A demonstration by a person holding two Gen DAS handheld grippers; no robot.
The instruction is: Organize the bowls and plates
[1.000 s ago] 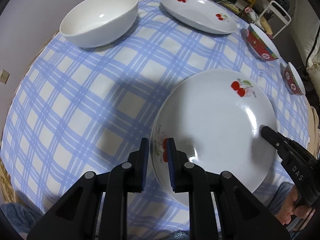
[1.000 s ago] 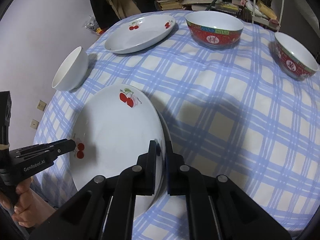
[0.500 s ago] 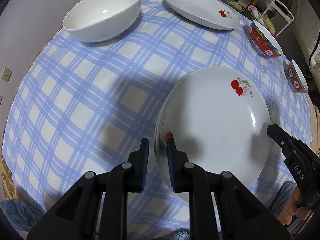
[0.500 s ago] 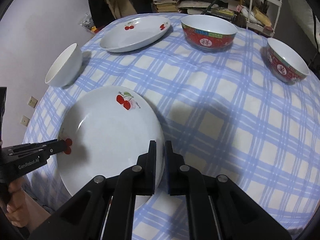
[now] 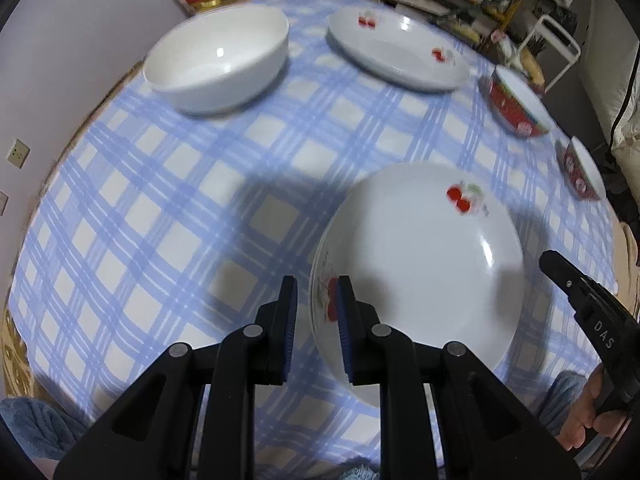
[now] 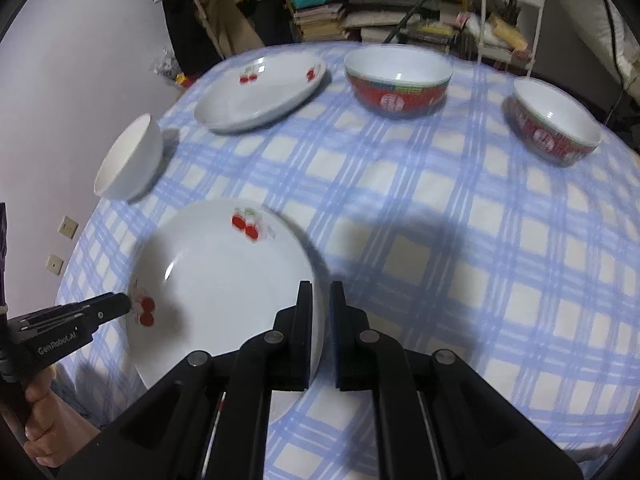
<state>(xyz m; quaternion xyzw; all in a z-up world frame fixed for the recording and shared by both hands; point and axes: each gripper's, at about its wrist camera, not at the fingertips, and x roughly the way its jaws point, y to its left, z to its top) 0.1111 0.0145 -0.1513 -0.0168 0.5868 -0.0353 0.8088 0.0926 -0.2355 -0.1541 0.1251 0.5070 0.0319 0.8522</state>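
Note:
A white plate with red cherries is held above the checked tablecloth between both grippers; it also shows in the right wrist view. My left gripper is shut on its left rim. My right gripper is shut on its right rim. A second cherry plate lies at the far side of the table and also shows in the right wrist view. A plain white bowl sits at the far left. Two red patterned bowls stand at the far right.
The round table carries a blue checked cloth and ends close behind the far dishes. Shelves with books and a white metal rack stand beyond it. A wall with sockets is on the left.
Both grippers have lifted the cherry plate higher and carried it a little toward the far side of the table. The other dishes have not moved.

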